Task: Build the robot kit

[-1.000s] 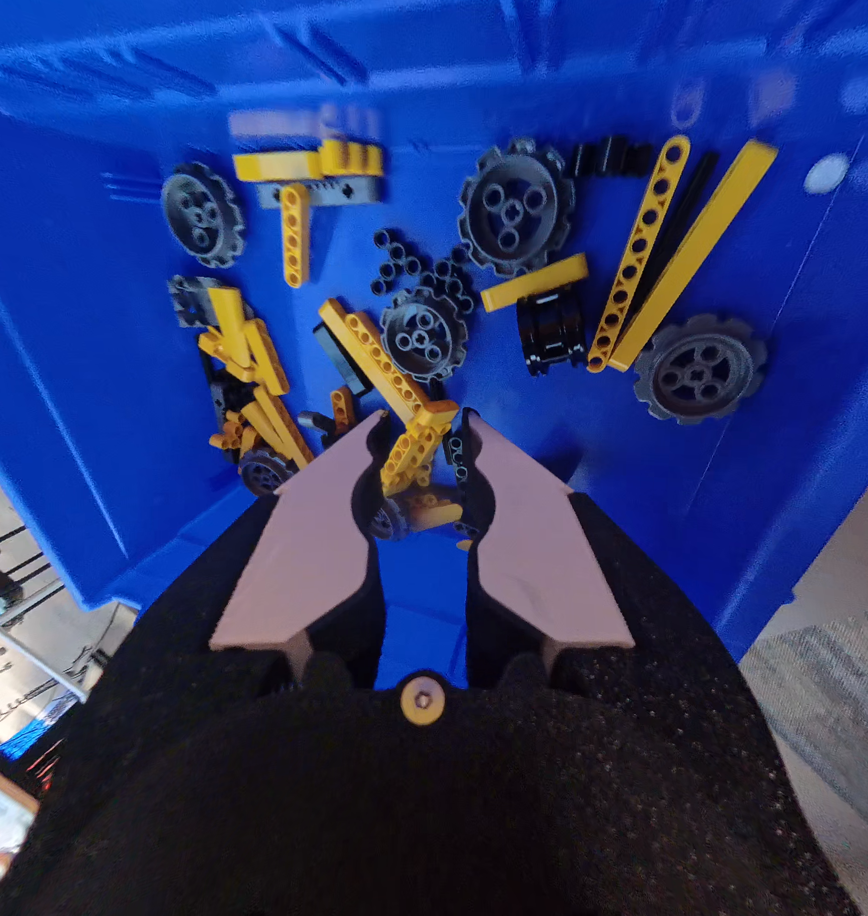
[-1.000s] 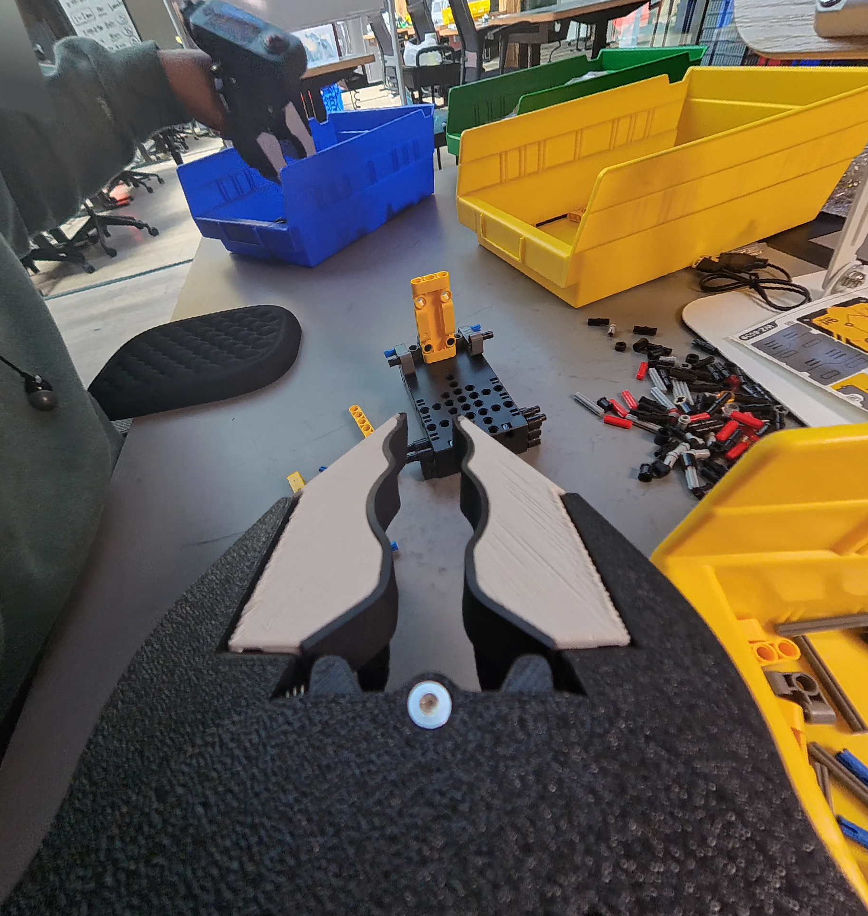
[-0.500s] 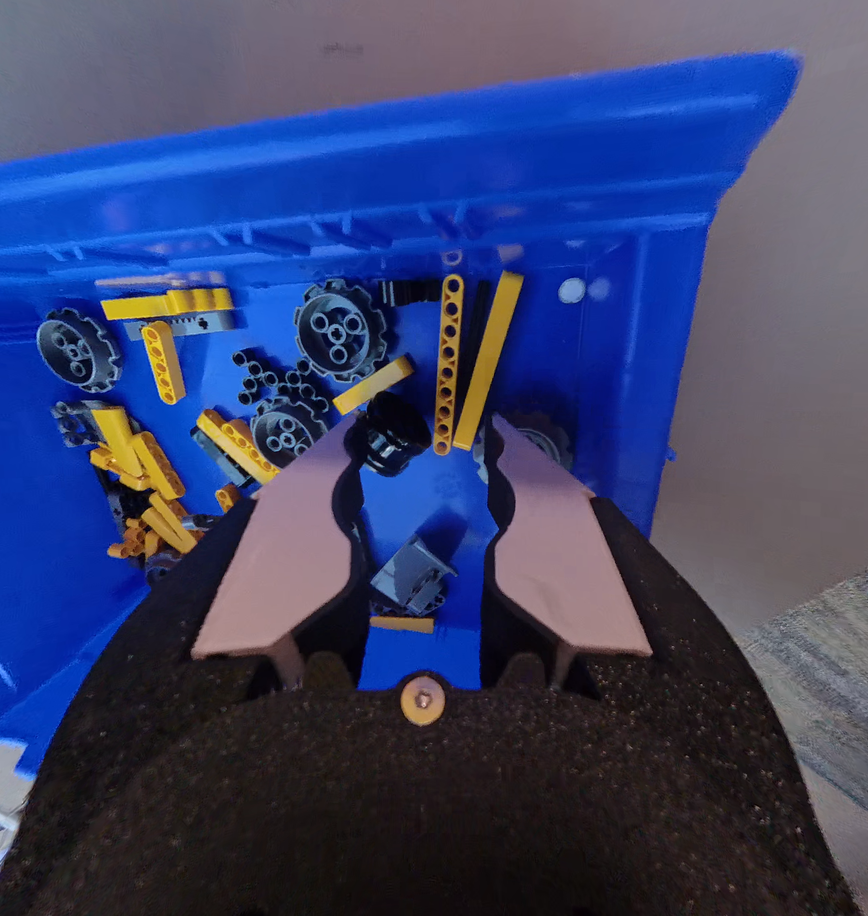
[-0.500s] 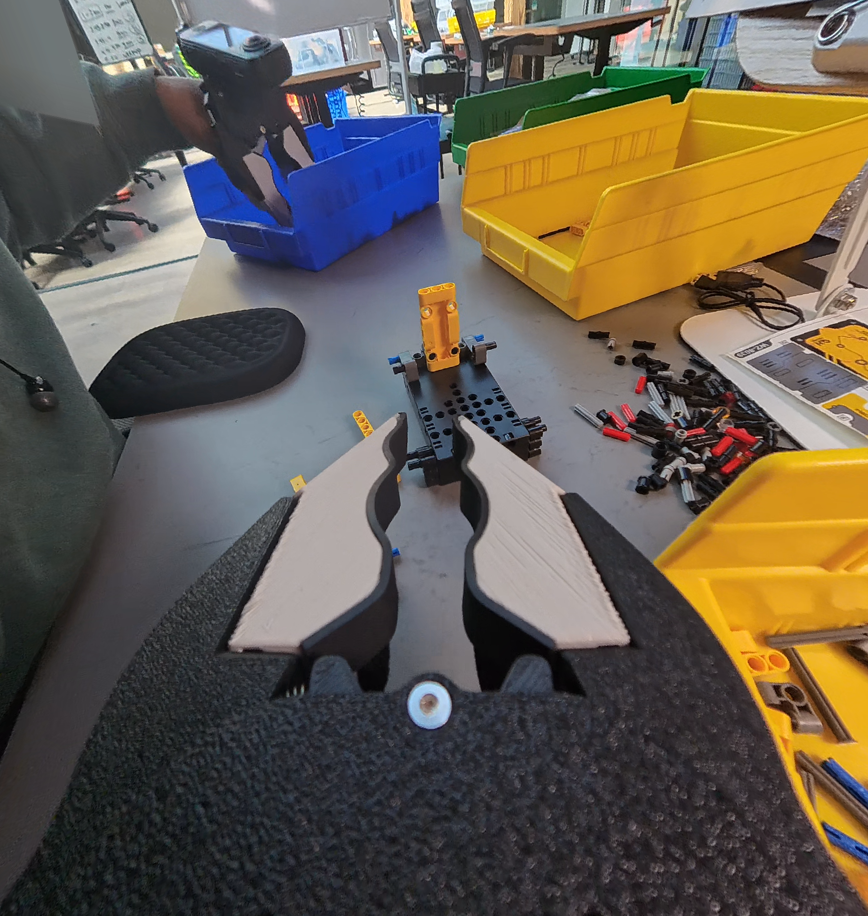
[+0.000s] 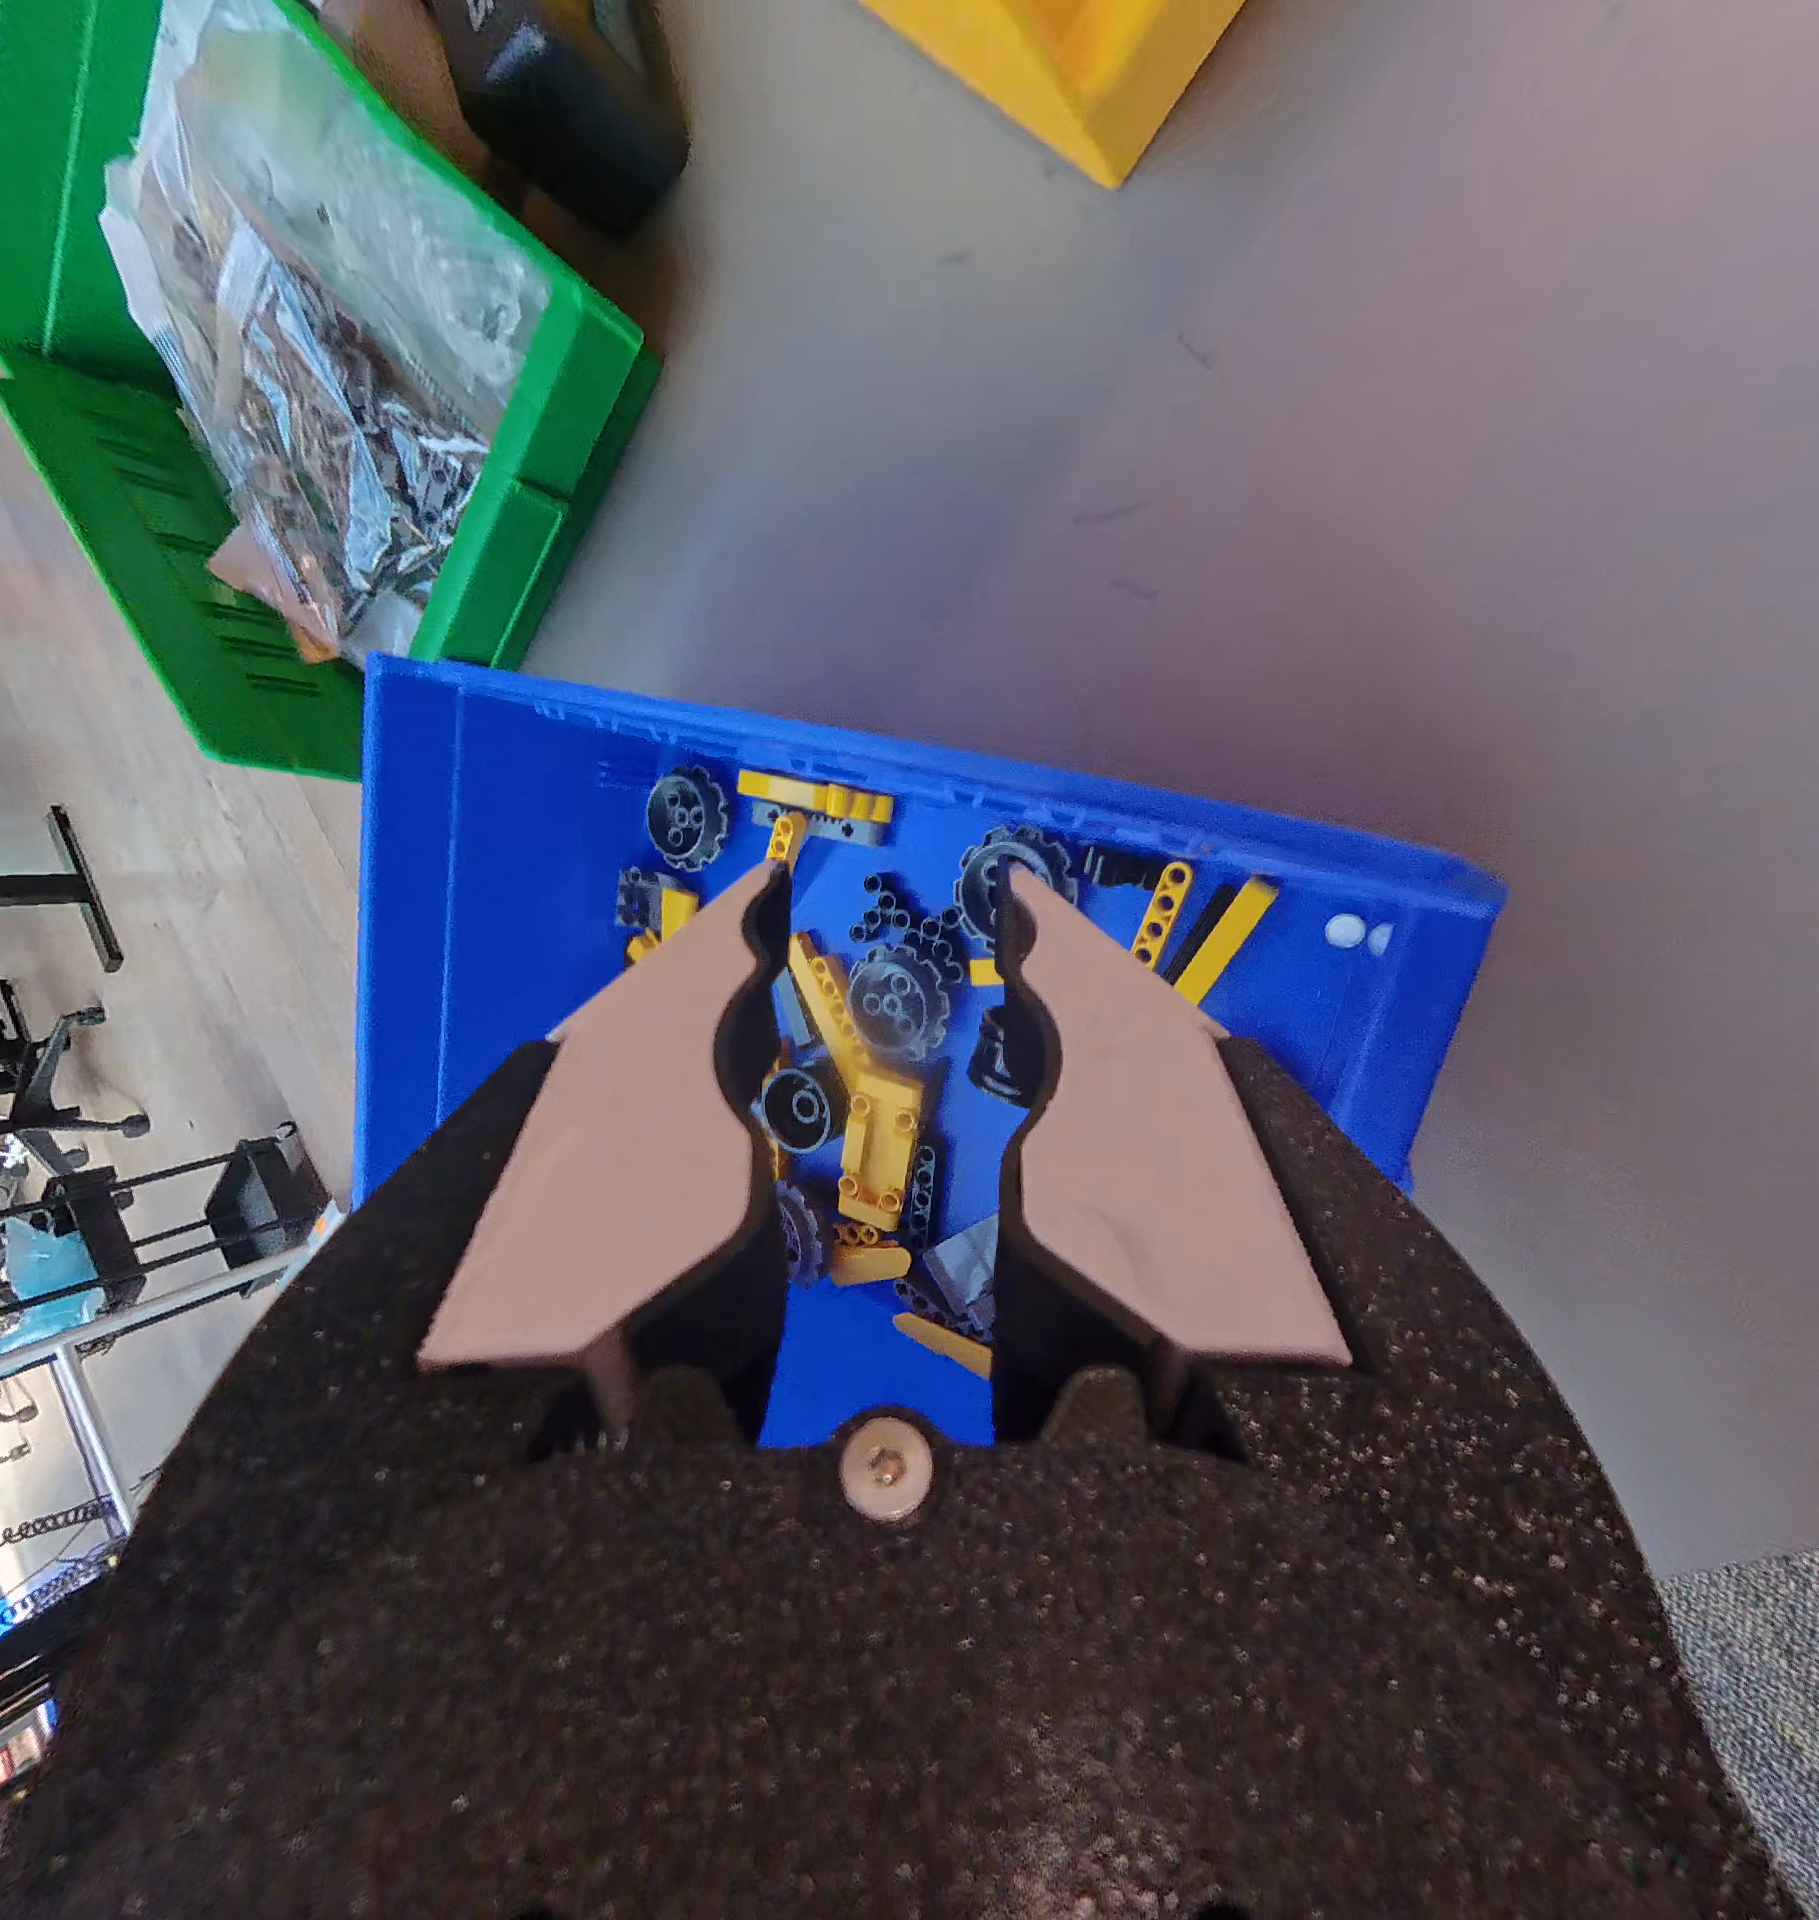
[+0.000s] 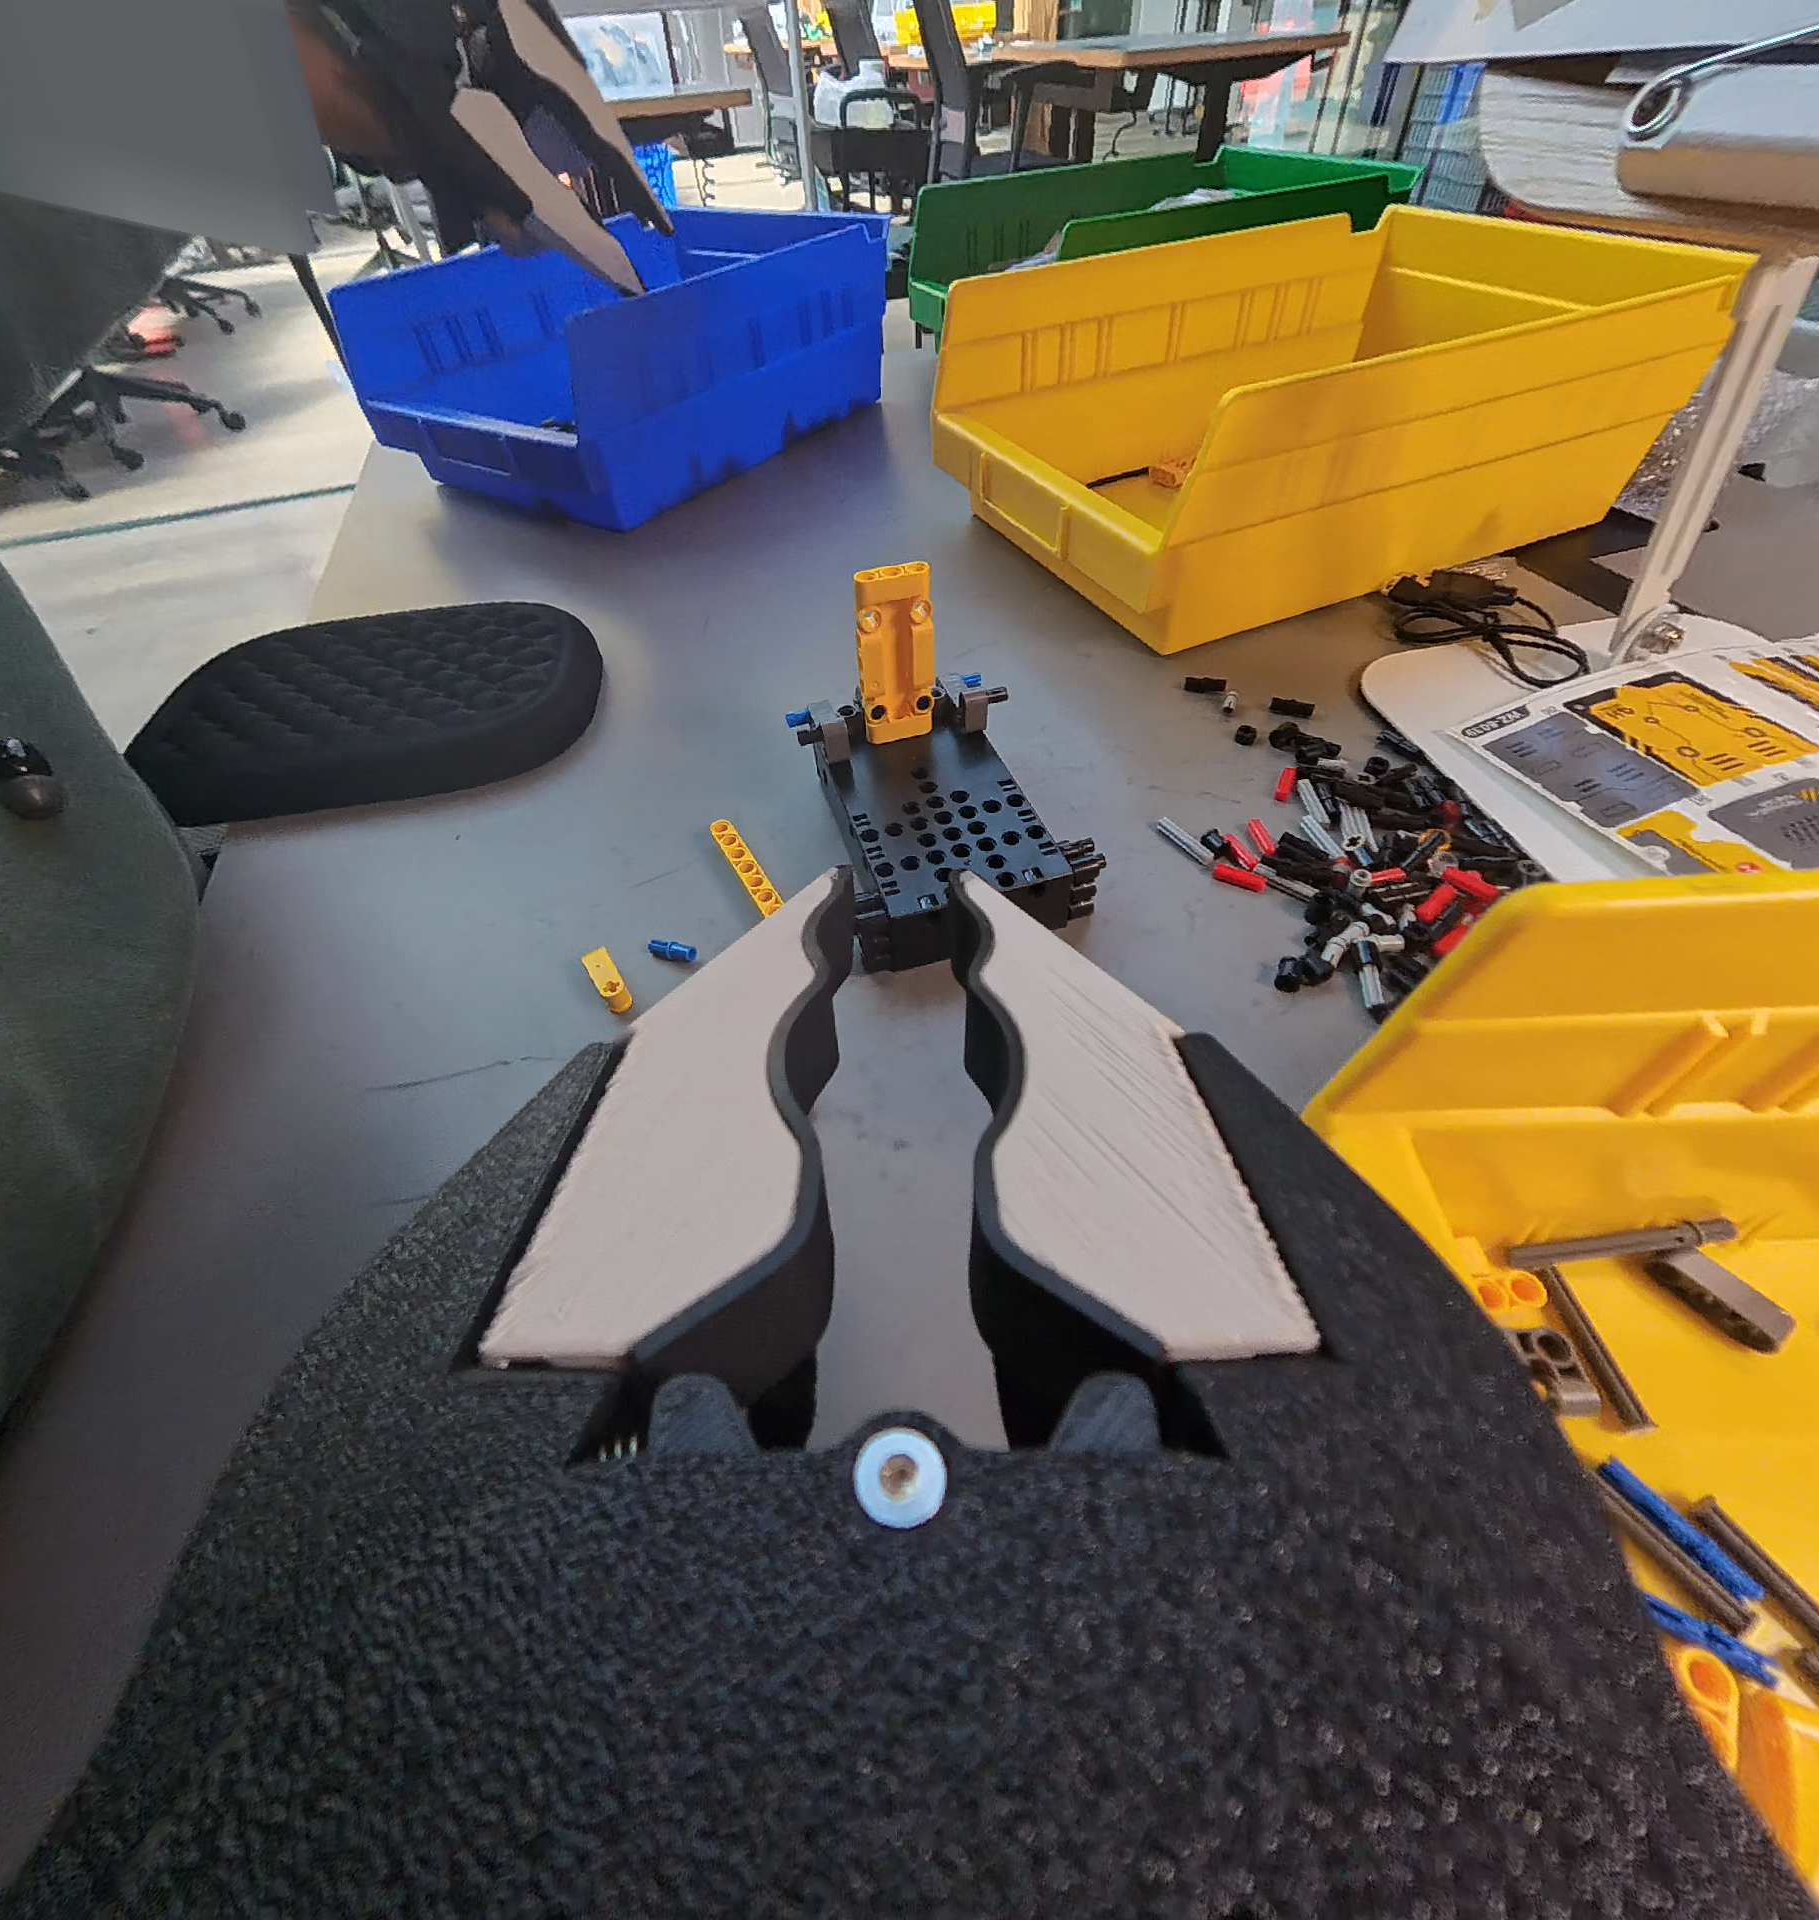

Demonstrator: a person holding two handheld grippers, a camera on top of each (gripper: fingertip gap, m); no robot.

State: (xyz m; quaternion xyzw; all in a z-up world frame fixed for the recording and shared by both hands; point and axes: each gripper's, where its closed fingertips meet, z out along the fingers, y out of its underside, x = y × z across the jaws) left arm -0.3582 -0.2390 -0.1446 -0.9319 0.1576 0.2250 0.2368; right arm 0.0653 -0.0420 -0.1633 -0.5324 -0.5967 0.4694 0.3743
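Two grippers are seen, nothing held in either. The left gripper [image 5: 889, 883] is hung spread wide above the blue plastic bin [image 5: 1424, 1049] (yellow beams and grey gear wheels [image 5: 889, 1003] inside). The right gripper [image 6: 894, 883] is parted narrowly, just near of the black perforated brick frame [image 6: 946, 831] on the grey table [image 6: 385, 997].
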